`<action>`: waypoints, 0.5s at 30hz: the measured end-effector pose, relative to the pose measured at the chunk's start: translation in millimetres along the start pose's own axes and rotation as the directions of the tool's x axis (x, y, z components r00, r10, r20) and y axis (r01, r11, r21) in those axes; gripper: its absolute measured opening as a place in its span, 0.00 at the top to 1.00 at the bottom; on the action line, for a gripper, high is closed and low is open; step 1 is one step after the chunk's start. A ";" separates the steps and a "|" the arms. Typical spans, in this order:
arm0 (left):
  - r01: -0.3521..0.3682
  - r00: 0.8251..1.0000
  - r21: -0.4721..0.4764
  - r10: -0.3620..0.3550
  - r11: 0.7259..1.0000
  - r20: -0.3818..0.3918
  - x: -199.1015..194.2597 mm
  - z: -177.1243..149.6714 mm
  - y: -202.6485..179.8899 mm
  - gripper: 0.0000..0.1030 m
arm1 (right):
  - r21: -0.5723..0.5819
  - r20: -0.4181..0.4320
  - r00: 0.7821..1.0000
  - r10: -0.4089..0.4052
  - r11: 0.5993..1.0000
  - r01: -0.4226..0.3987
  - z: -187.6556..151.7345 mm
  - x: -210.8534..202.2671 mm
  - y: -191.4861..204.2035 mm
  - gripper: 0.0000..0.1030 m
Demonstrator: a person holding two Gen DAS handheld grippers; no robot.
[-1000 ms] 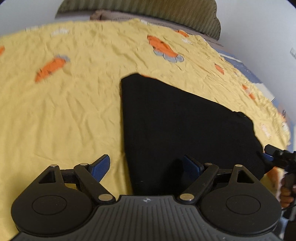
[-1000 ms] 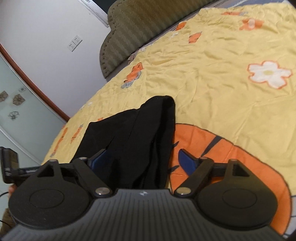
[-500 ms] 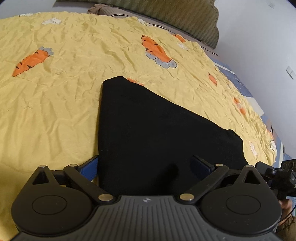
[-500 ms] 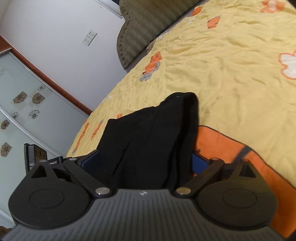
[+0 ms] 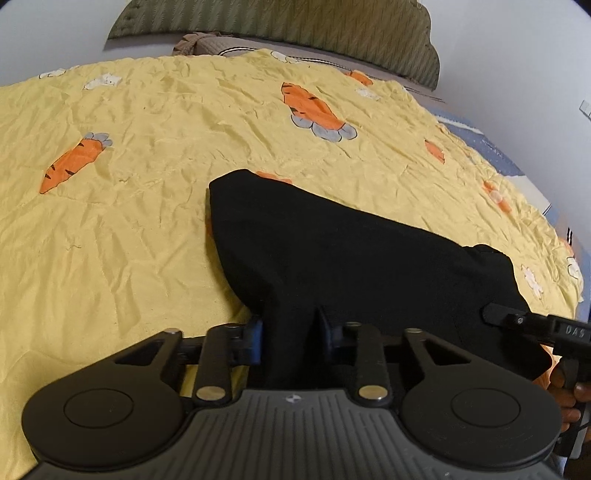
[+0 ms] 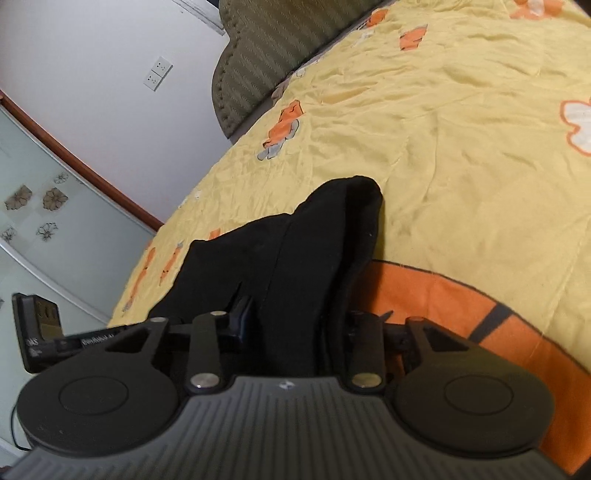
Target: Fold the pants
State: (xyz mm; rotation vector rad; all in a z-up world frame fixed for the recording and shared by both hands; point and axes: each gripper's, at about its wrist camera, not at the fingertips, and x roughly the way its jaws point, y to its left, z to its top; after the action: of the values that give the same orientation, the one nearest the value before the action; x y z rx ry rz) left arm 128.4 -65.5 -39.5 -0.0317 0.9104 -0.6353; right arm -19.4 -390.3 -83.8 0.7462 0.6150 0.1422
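Observation:
Black pants (image 5: pixel 332 251) lie folded on a yellow bedsheet (image 5: pixel 129 184) printed with carrots. My left gripper (image 5: pixel 290 328) is closing, and its blue pads pinch a bunched near edge of the pants. In the right wrist view the same pants (image 6: pixel 295 251) run away from me in a thick dark fold. My right gripper (image 6: pixel 295 325) is closing too, its pads pressed onto the near end of that fold. The right-hand gripper also shows at the right edge of the left wrist view, held by a hand (image 5: pixel 565 384).
An olive padded headboard (image 5: pixel 295 26) stands at the far end of the bed. A white wall with sockets (image 6: pixel 158 74) and a frosted glass panel (image 6: pixel 33 206) with flower decals lie to the left. A large orange print (image 6: pixel 461 306) sits beside the pants.
Both grippers went from wide open around the pants' near edge to pinched shut on the fabric, which now bunches up between the pads. The right gripper moved slightly forward along the bed.

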 end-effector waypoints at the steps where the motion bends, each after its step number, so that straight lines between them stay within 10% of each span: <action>1: -0.001 1.000 0.003 0.001 1.000 0.007 -1.2 -0.7 -0.6 0.78 | -0.020 0.006 1.000 -0.021 1.000 0.021 -1.0 -0.1 4.6 0.68; 8: 0.008 1.000 -0.001 -0.008 1.000 0.006 -0.7 -2.1 1.6 0.69 | -0.269 0.052 0.980 -0.193 0.942 0.200 -8.5 1.4 52.3 0.72; 15: 0.164 0.985 -0.133 -0.169 0.977 -0.025 5.7 -0.7 32.0 0.32 | -0.082 -0.029 0.999 -0.046 0.996 0.043 3.6 -1.0 9.0 0.62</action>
State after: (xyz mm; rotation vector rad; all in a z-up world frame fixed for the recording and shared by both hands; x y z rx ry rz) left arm 146.4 -42.2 -53.2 -0.2165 0.9907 -0.7324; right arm -17.3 -386.1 -75.3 0.6525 0.6513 0.1369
